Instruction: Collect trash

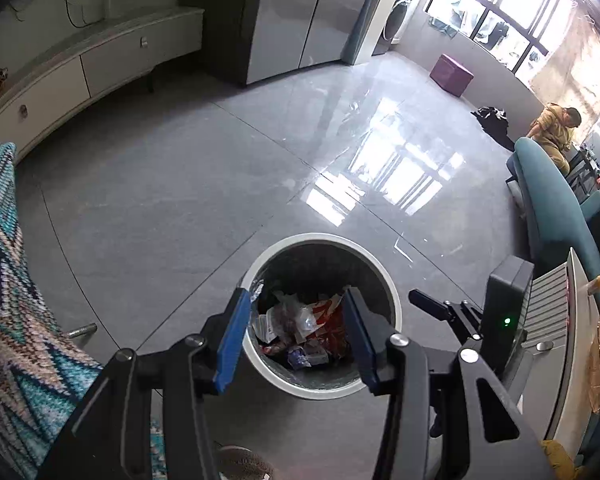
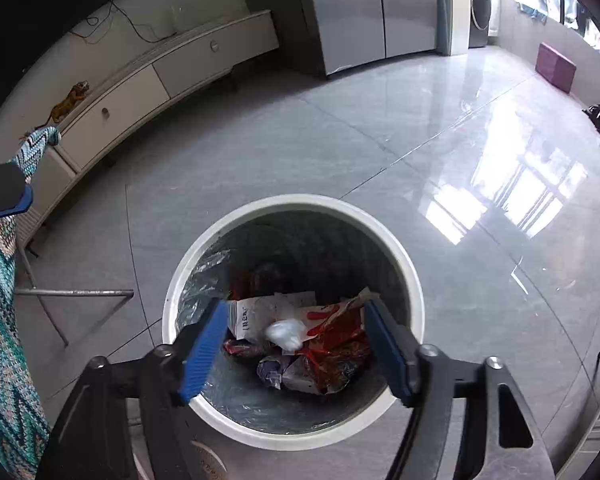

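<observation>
- My left gripper [image 1: 298, 334] and right gripper [image 2: 294, 346]: tongs wide, nothing held, both over bin.
- Round white-rimmed trash bin [image 2: 414, 292] upright on grey tile floor [image 2: 260, 140], mouth up.
- Red-white crumpled wrapper [image 2: 336, 332] inside w/ other trash, long axis lies left-right.
</observation>
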The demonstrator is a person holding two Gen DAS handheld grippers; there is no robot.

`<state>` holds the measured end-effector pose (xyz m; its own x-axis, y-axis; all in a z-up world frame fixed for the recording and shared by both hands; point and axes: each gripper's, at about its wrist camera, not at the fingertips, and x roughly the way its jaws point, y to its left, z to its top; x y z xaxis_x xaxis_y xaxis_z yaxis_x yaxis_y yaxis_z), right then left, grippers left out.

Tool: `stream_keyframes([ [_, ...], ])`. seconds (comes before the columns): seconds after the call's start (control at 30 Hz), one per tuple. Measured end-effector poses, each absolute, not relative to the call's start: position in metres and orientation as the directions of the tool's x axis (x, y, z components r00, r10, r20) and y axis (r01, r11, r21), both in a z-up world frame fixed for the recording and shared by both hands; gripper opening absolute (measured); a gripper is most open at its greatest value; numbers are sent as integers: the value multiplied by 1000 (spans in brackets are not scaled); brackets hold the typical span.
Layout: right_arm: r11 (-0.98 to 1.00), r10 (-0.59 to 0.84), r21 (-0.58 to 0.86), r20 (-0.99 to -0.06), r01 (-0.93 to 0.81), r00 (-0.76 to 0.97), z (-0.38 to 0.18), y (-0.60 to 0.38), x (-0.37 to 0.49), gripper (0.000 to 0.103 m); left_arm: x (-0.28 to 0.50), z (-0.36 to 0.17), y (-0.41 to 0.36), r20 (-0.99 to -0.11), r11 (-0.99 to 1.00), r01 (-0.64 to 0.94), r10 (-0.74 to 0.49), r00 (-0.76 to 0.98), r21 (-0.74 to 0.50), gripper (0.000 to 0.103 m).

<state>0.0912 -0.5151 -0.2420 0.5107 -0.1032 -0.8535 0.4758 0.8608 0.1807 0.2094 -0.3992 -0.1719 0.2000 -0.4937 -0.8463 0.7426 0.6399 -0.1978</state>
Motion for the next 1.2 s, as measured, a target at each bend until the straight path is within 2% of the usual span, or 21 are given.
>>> stream_keyframes([
  [0.1, 868, -138, 158, -833, 470, 535, -220, -507, 94, 82, 205, -149, -379, -826, 658, 741, -487, 284, -133, 46],
  [0.23, 885, -170, 149, -778, 441, 604, -176, -486, 98, 88, 201, -113, -344, -771, 696, 715, -490, 408, -64, 46],
  [0.47, 934, -188, 116, -645, 338, 740, -88, -425, 114, 94, 189, -52, -262, -635, 788, 615, -453, 626, 43, 46],
  [0.77, 983, -125, 58, -491, 175, 862, 0, -329, 131, 103, 174, 4, -148, -466, 893, 440, -354, 811, 88, 75],
  [0.93, 994, -72, 46, -436, 102, 897, 30, -283, 136, 103, 166, 21, -89, -413, 940, 331, -269, 870, 83, 79],
  [1.2, 999, -21, 25, -395, 34, 918, 44, -227, 134, 103, 147, 35, -28, -337, 981, 179, -143, 931, 78, 86],
])
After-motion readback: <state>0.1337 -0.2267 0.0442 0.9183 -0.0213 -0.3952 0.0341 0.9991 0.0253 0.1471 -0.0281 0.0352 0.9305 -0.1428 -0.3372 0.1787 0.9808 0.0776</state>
